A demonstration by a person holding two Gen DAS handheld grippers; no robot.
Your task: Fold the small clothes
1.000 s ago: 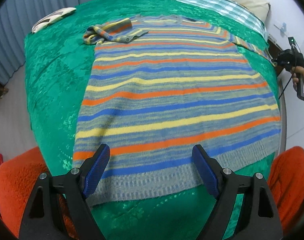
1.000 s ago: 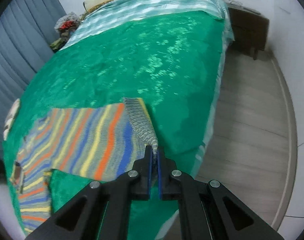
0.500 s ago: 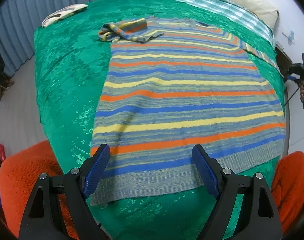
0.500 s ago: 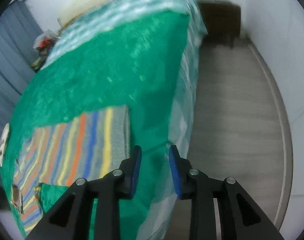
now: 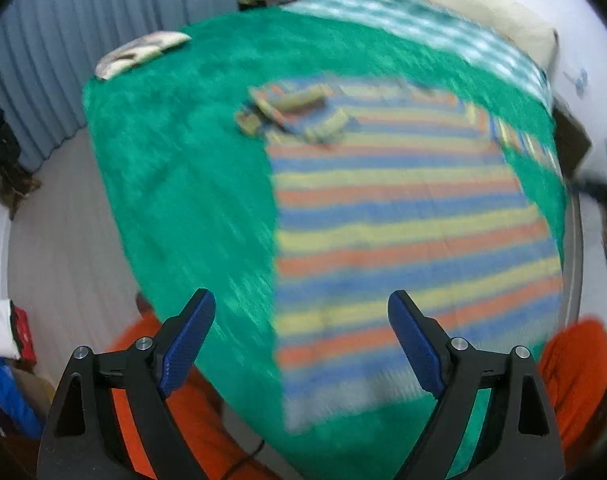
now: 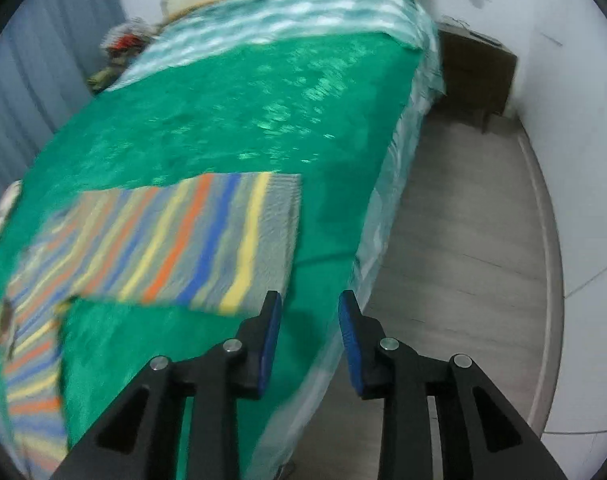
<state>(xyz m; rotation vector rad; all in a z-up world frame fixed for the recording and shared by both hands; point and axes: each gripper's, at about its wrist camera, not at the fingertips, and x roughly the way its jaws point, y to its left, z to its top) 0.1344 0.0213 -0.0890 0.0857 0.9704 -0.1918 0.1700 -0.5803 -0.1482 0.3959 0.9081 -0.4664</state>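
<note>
A striped sweater (image 5: 403, 216) in blue, orange, yellow and grey lies flat on the green bedspread (image 5: 191, 168). Its left sleeve (image 5: 291, 108) is bunched over the shoulder. In the right wrist view the right sleeve (image 6: 191, 240) lies spread flat toward the bed's edge. My left gripper (image 5: 301, 340) is open and empty above the sweater's hem, near its left corner. My right gripper (image 6: 309, 332) is open and empty just off the sleeve's cuff, over the bed's edge. Both views are blurred by motion.
A folded white cloth (image 5: 139, 52) lies at the bed's far left corner. A checked sheet (image 6: 295, 12) and a pillow are at the head. A dark nightstand (image 6: 479, 72) stands beside the bed. Wooden floor (image 6: 455, 264) runs along the right side. Orange cushions (image 5: 575, 380) sit at the foot.
My right gripper has let go of the sleeve cuff and opened; the sleeve now lies flat. My left gripper has swung left, so the sweater sits further right in its view.
</note>
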